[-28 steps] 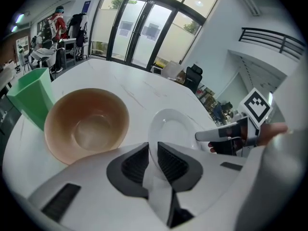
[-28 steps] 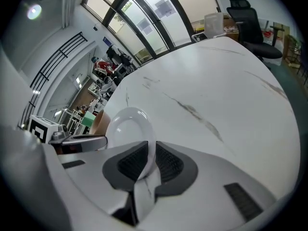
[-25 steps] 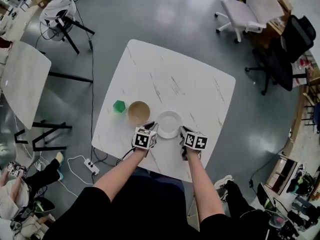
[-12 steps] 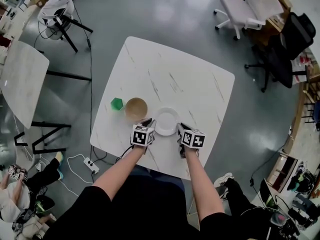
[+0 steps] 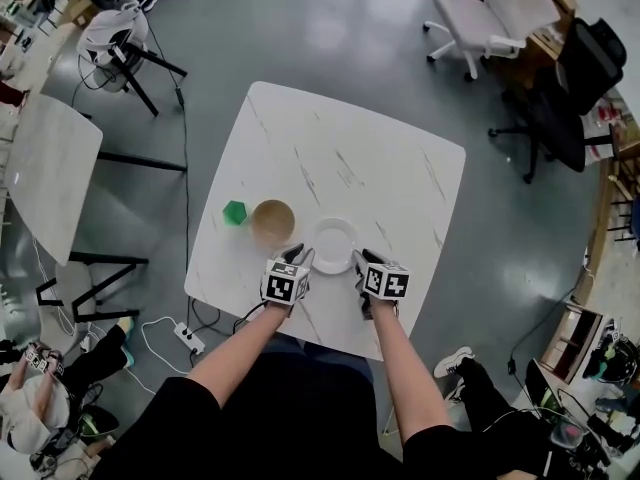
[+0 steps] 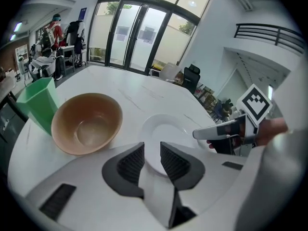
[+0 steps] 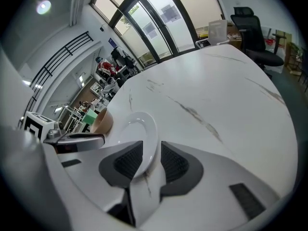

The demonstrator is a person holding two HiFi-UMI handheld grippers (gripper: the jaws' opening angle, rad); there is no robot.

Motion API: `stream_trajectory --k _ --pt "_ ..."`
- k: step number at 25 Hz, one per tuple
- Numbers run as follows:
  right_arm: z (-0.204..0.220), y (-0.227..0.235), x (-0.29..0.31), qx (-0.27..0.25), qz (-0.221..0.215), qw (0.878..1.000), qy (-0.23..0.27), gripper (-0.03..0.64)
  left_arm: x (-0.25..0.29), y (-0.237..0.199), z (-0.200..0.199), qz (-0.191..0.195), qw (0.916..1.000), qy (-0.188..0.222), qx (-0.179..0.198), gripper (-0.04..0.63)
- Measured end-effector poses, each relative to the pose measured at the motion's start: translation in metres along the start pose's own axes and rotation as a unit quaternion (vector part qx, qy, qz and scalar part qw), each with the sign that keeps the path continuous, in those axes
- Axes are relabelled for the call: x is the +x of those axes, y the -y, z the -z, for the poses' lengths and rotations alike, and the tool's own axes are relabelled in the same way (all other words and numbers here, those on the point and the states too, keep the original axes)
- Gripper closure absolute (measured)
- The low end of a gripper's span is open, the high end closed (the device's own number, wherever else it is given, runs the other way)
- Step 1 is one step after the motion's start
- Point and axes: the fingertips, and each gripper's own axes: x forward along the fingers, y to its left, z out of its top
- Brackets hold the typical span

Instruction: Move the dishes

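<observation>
A white plate (image 5: 333, 245) lies flat near the front edge of the white marble table (image 5: 350, 158). My left gripper (image 5: 303, 257) holds the plate's left rim and my right gripper (image 5: 360, 261) holds its right rim. In the left gripper view the plate (image 6: 163, 129) runs into the narrow gap of the left gripper (image 6: 152, 146), with one jaw outside the rim and one over the dish. The right gripper (image 7: 152, 146) straddles the plate (image 7: 137, 131) in the same way. A tan bowl (image 5: 272, 221) and a green cup (image 5: 235, 212) stand to the plate's left.
The table's front edge runs just under both grippers. A second table (image 5: 45, 173) stands to the left, and a power strip (image 5: 187, 338) with cables lies on the floor. Office chairs (image 5: 490, 13) stand at the far right. A person (image 5: 40, 398) sits low at the left.
Both grippers stay at the plate's rim. The plate, bowl and cup keep their places on the table, and only the head camera shifts slightly.
</observation>
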Motion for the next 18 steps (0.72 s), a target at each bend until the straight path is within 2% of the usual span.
stream_trajectory --k 4,10,16,18 --pt "0.001 0.002 -0.005 0.0 0.007 1.0 0.004 0.486 -0.016 0.004 -0.006 0.005 0.9998 0.015 0.009 0.495" --pt "0.009 -0.006 -0.014 0.0 0.012 1.0 0.017 0.486 -0.044 -0.005 -0.015 0.005 0.9989 0.046 -0.006 0.497" --pt "-0.003 -0.052 -0.04 -0.013 0.005 0.997 0.071 0.496 -0.085 -0.014 -0.017 0.022 0.996 0.081 -0.032 0.5" --pt "-0.003 -0.075 -0.048 -0.023 -0.002 0.996 0.091 0.523 -0.101 -0.015 -0.017 0.045 0.9934 0.096 -0.045 0.542"
